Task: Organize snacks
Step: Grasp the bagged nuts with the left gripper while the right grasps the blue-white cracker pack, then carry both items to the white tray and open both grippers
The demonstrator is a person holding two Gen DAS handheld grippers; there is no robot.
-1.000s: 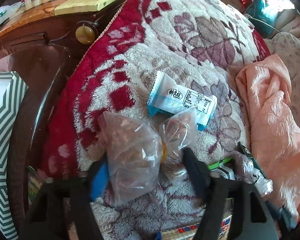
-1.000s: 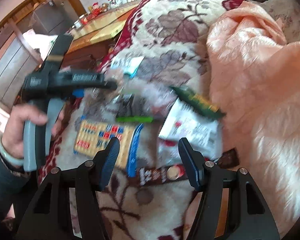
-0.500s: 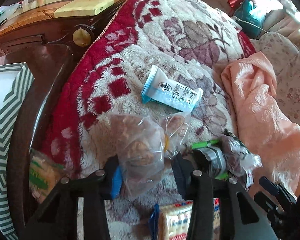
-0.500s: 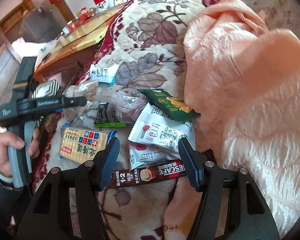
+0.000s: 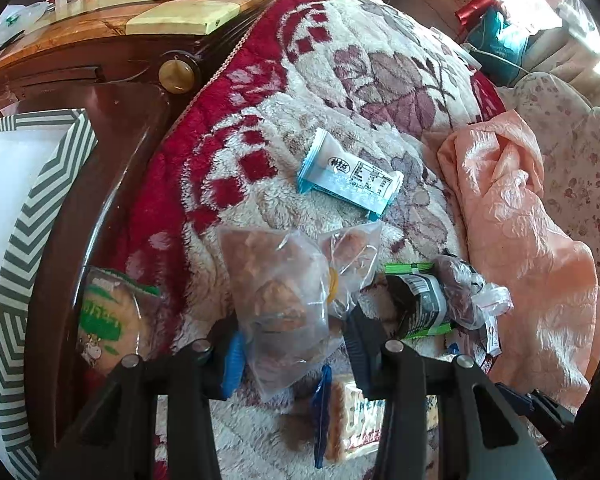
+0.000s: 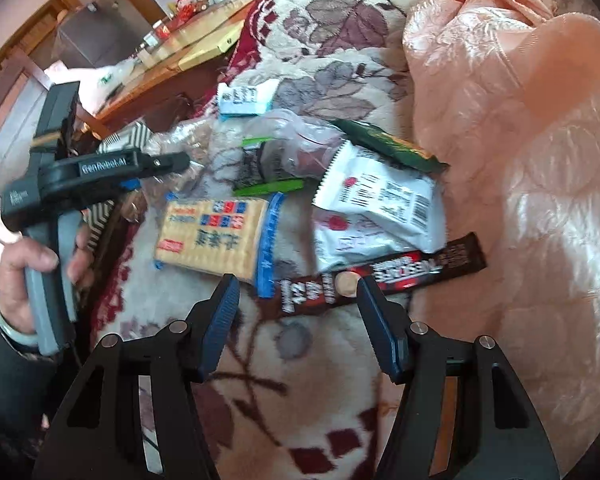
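Note:
My left gripper (image 5: 296,340) is shut on a clear plastic bag of brown snacks (image 5: 280,304), held just above the fleece blanket (image 5: 340,80). A white-and-blue snack packet (image 5: 350,174) lies beyond it. A black-and-green packet (image 5: 420,304) lies to its right. My right gripper (image 6: 298,304) is open and empty above a brown Nescafe stick (image 6: 384,274). Near it lie a yellow cracker pack (image 6: 212,240), white packets (image 6: 376,200) and a dark green packet (image 6: 388,144). The left gripper also shows in the right wrist view (image 6: 168,162).
A white box with a green-striped rim (image 5: 32,216) stands at the left beside the dark wooden frame (image 5: 112,128). A green-printed biscuit packet (image 5: 108,320) lies by the frame. A crumpled peach cloth (image 5: 520,216) covers the blanket's right side.
My left gripper closed on the clear bag and lifted it back toward me. My right gripper moved lower and closer to the Nescafe stick.

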